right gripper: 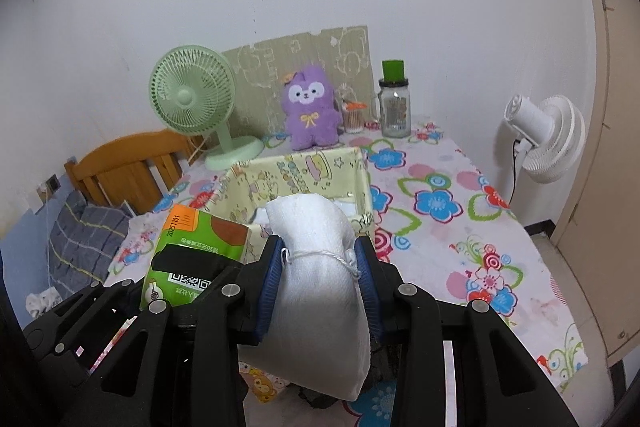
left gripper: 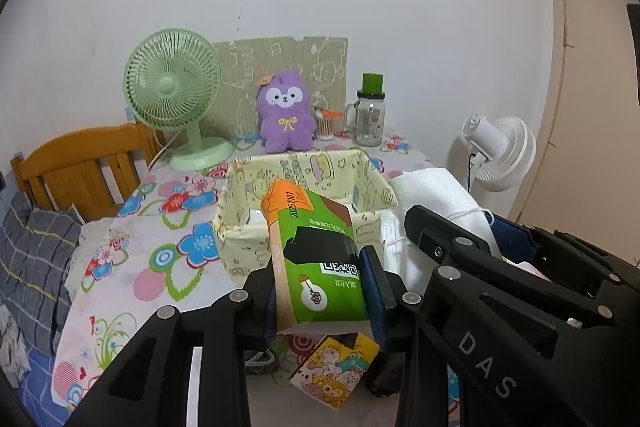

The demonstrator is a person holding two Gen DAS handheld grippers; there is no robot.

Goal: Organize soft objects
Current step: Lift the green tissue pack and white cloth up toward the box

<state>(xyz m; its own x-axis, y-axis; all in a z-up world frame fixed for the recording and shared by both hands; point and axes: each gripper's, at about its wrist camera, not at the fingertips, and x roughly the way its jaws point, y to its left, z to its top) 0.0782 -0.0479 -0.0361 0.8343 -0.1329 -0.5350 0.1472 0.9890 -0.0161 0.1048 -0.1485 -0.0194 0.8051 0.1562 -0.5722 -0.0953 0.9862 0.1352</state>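
Left gripper [left gripper: 320,287] is clamped on a green tissue pack [left gripper: 320,259], blue pads pressing both of its long sides; the pack is held off the tabletop [left gripper: 160,267], its orange end pointing toward the fabric basket [left gripper: 248,223]. Right gripper [right gripper: 320,281] is clamped on a white cloth pouch [right gripper: 320,299] tied round with thin string, pads pressing its left and right flanks; the pouch bulges above and below the jaws. The two grippers sit side by side at the near edge of the tabletop, pack on the left, pouch on the right, both just short of the basket's near wall. The basket is pale yellow with cartoon print, open-topped, standing mid-tabletop on a flowered cloth. Far side: purple plush toy [right gripper: 310,117] upright against a cardboard sheet [right gripper: 296,67], green desk fan [right gripper: 192,95] to its left, glass jar [right gripper: 395,107] with green lid to its right. A small cartoon-printed pack [left gripper: 336,371] lies below the left gripper.
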